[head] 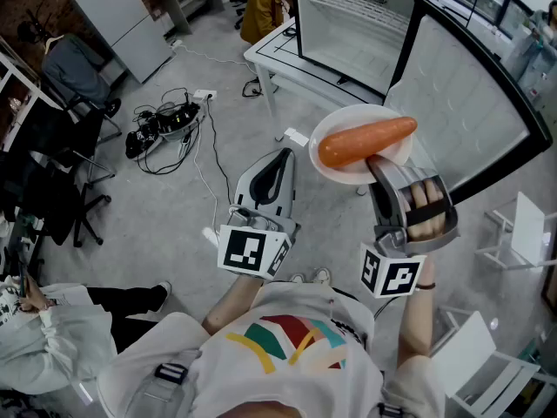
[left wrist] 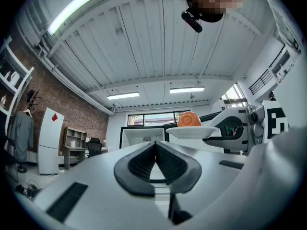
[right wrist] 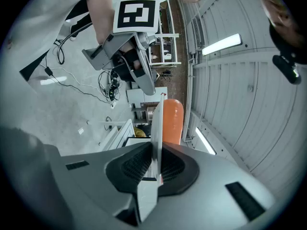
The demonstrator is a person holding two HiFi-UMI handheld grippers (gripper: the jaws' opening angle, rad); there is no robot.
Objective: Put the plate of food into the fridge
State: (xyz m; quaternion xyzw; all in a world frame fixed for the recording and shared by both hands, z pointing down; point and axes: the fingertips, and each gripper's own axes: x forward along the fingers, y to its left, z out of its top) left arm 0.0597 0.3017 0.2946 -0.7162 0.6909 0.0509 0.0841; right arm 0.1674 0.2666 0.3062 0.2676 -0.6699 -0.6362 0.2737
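Far left, a tangle of cables (head: 161,129) lies on the grey floor (head: 174,198). Moving in, the left tongs (head: 283,157) hang over that floor with nothing in them. In the left gripper view the left tongs (left wrist: 155,145) have their ribbed pads pressed tip to tip, jaws together.

Just beside them, the right tongs (head: 376,165) are clamped on the near rim of the white plate (head: 335,171). The right gripper view confirms it, with the plate (right wrist: 157,123) edge-on and pinched between the dark pads of the right tongs (right wrist: 156,152). A carrot (head: 365,140) lies across the plate, long and orange, and from the right gripper the carrot (right wrist: 172,121) shows just past the rim. The left gripper view catches the plate (left wrist: 196,132) level in the air, carrot (left wrist: 189,119) on top.

The plate is up in the air, near the white table (head: 270,55) and short of the fridge (head: 348,24), which stands on that table. To the right, the fridge door (head: 461,94) stands wide open, with white shelves showing inside. The plate sits in front of the opening, near the door's lower edge and outside the fridge.
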